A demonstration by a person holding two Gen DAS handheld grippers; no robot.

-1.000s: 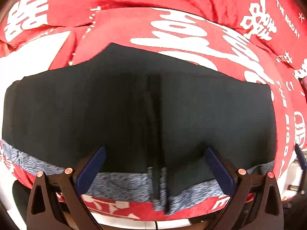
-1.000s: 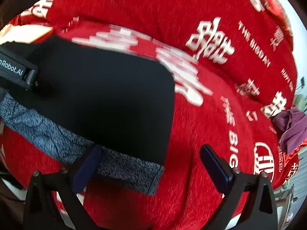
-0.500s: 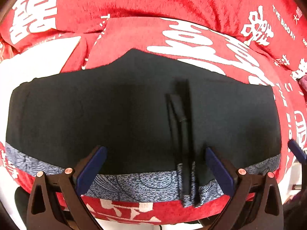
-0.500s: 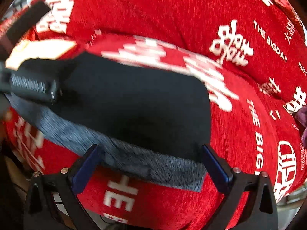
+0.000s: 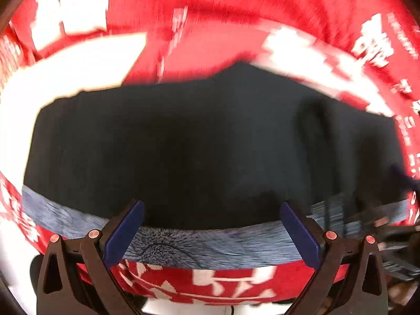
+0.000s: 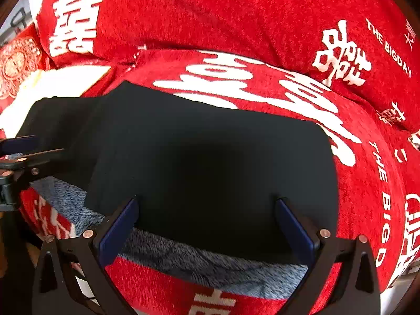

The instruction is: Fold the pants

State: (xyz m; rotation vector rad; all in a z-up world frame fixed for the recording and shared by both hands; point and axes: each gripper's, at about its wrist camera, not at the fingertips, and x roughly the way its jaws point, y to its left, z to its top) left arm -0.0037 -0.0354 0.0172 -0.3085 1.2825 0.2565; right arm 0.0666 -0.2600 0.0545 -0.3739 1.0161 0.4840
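Pants [image 6: 210,162] lie flat on the red blanket [image 6: 236,21], grey fleece band [image 6: 210,267] at the near edge. Since a second ago we have slid our left claw [image 5: 210,232] leftward along that band; our right claw [image 6: 207,225] has swung in over the right half. Both released, grasping nothing. We judge each claw now stands over its own side, ready to pinch the band for the fold.

Left-wrist view of blanket [image 5: 236,13] motion-blurred
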